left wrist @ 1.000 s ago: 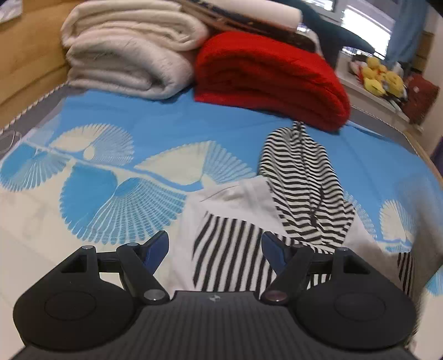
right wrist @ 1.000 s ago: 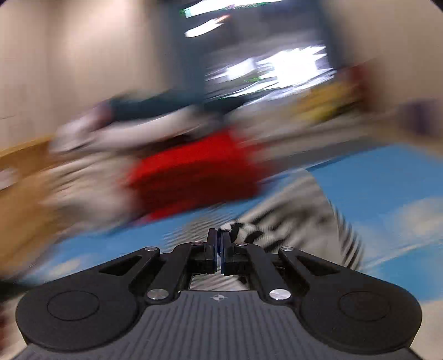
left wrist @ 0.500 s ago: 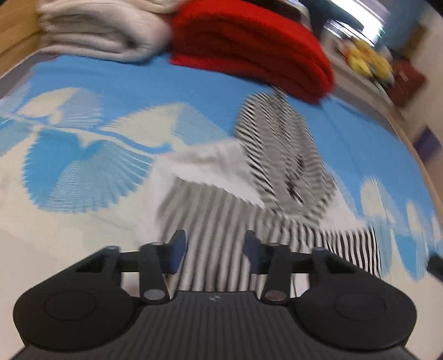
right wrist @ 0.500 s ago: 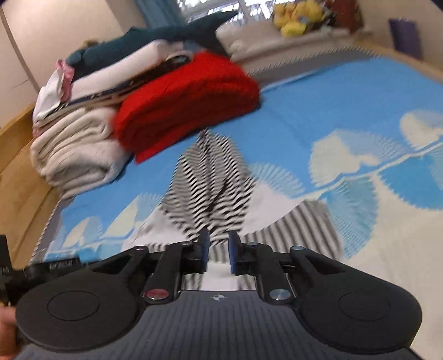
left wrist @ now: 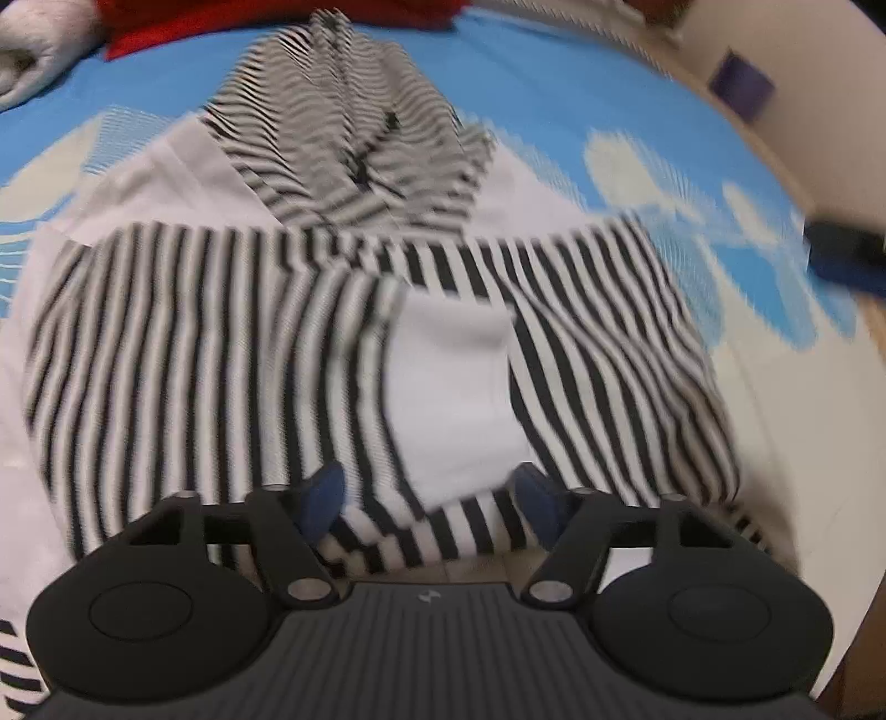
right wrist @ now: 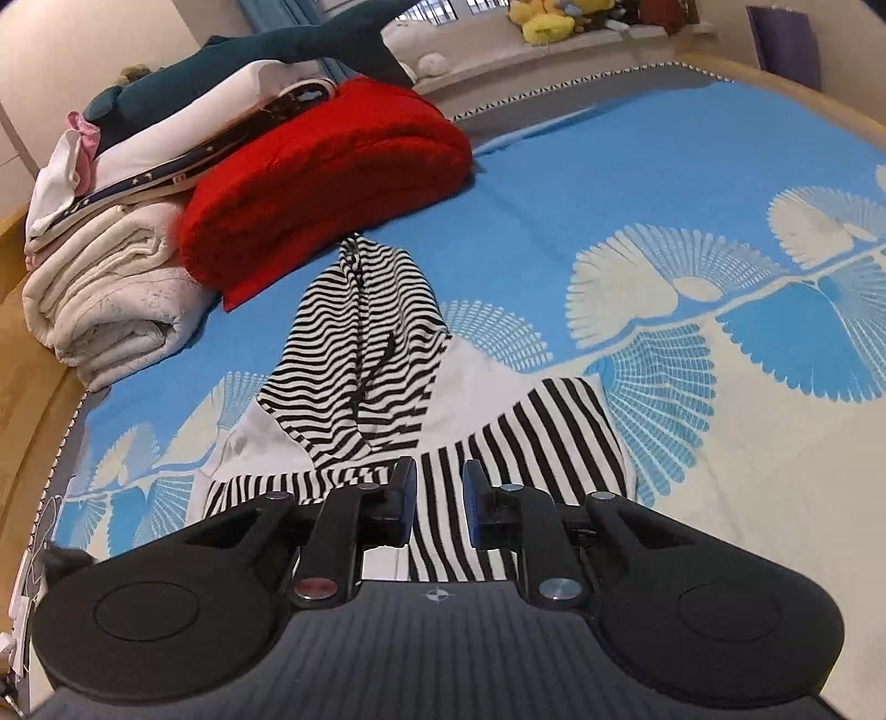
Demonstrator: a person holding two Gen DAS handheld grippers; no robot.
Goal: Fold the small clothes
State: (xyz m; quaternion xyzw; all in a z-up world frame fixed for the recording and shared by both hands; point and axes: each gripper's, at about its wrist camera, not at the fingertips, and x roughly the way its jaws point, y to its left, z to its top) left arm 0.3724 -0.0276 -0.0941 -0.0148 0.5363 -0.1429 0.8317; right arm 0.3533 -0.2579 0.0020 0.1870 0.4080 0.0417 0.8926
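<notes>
A small black-and-white striped hooded top (left wrist: pixel 232 354) lies flat on the blue patterned bed cover, hood pointing away, with a white pocket patch (left wrist: pixel 451 382) on its front. It also shows in the right wrist view (right wrist: pixel 498 443). My left gripper (left wrist: pixel 429 498) is open, low over the garment's near hem, its blue fingertips (left wrist: pixel 324 490) either side of the pocket's lower edge. My right gripper (right wrist: pixel 439 501) is slightly open and holds nothing, above the striped body just below the hood (right wrist: pixel 360 343).
A folded red blanket (right wrist: pixel 326 183) and a folded cream blanket (right wrist: pixel 105 299) lie beyond the hood, with stacked bedding and a dark plush shark (right wrist: pixel 277 50) on top. Wooden bed edge (right wrist: pixel 22 354) at left. The blue cover (right wrist: pixel 692 232) extends right.
My left gripper moved forward and down over the garment and opened wider. My right gripper opened from shut and swung down toward the striped top.
</notes>
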